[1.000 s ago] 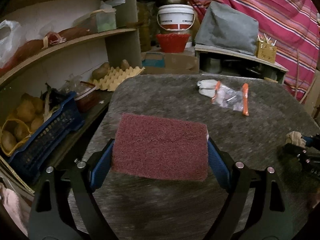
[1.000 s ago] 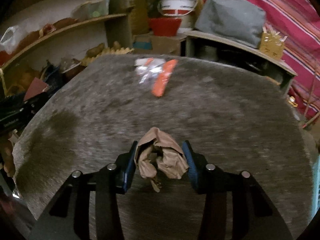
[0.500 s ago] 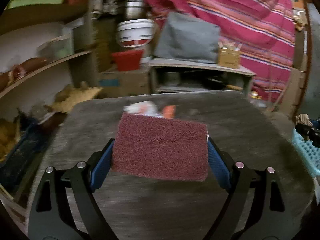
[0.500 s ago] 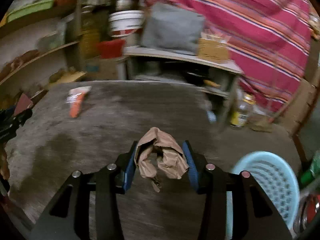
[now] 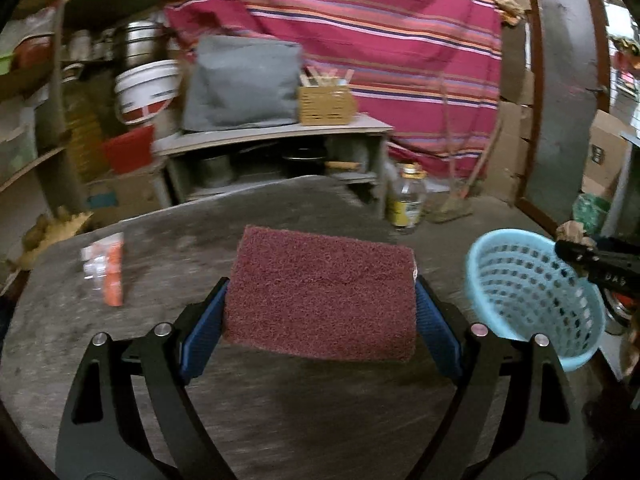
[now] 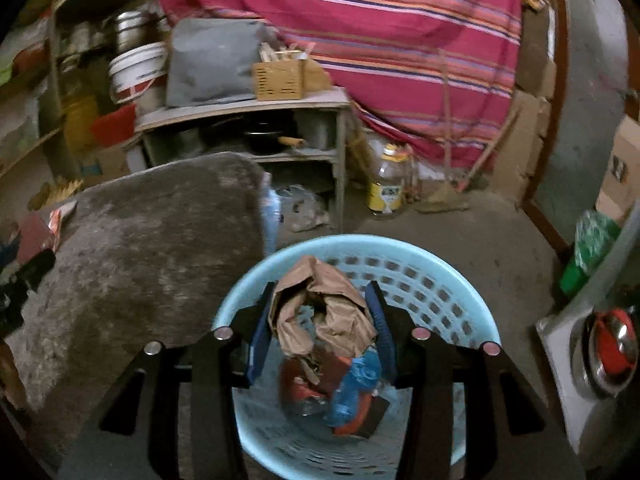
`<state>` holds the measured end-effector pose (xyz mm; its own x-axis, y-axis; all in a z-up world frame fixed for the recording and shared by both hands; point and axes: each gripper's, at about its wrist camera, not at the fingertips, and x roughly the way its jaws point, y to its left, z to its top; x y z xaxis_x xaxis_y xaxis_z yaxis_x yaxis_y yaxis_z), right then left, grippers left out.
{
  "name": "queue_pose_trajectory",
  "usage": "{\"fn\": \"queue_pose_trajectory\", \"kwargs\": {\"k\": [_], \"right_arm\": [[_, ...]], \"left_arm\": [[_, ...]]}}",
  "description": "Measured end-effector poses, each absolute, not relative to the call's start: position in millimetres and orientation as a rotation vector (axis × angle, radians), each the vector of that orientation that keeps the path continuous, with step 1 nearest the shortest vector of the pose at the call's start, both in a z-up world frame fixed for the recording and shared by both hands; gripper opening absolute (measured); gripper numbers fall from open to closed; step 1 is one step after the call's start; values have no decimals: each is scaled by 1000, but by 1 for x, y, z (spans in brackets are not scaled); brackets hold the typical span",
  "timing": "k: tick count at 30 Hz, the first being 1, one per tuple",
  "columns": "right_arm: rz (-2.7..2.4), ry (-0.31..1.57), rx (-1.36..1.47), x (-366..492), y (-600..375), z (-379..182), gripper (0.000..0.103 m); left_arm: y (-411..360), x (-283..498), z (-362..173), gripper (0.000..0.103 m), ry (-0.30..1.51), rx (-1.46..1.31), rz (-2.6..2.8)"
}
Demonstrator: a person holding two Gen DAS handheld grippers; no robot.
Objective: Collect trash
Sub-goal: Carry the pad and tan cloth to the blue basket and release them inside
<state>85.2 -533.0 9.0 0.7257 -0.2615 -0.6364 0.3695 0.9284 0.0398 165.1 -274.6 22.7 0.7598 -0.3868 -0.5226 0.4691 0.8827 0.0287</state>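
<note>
My left gripper (image 5: pixel 320 300) is shut on a dark red scouring pad (image 5: pixel 320 292), held flat above the grey table (image 5: pixel 200 232). An orange and clear plastic wrapper (image 5: pixel 106 268) lies on the table to the left. The light blue basket (image 5: pixel 532 300) stands off the table's right edge. In the right wrist view my right gripper (image 6: pixel 320 320) is shut on a crumpled brown paper ball (image 6: pixel 320 312), directly over the basket (image 6: pixel 460 292). Red, blue and dark scraps (image 6: pixel 344 392) lie at the basket's bottom. The right gripper and its paper (image 5: pixel 572 232) also show at the far right of the left wrist view.
Behind the table stands a low shelf unit (image 5: pixel 276 148) with a grey cushion (image 5: pixel 240 84) and a small wicker box (image 5: pixel 326 104). A glass jar (image 5: pixel 406 200) sits on the floor. A striped pink cloth (image 5: pixel 360 32) hangs at the back. Cluttered shelves line the left.
Both grippers swung right, each keeping its load. The wrapper slid to the left of both views. The basket came into view, and the paper ball now hangs over it.
</note>
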Motion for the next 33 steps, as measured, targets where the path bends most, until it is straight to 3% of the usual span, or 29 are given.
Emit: {"fn": "queue_pose_trajectory", "kwargs": {"k": [9, 28, 33], "right_arm": [[-420, 651, 226, 69, -565, 1, 45], [-497, 617, 355, 51, -608, -11, 45], [-488, 625, 348, 52, -606, -12, 45]], "left_arm": [[-367, 154, 0, 85, 560, 195, -581], [-457, 143, -22, 85, 577, 303, -681], [-465, 148, -27, 92, 607, 334, -686]]}}
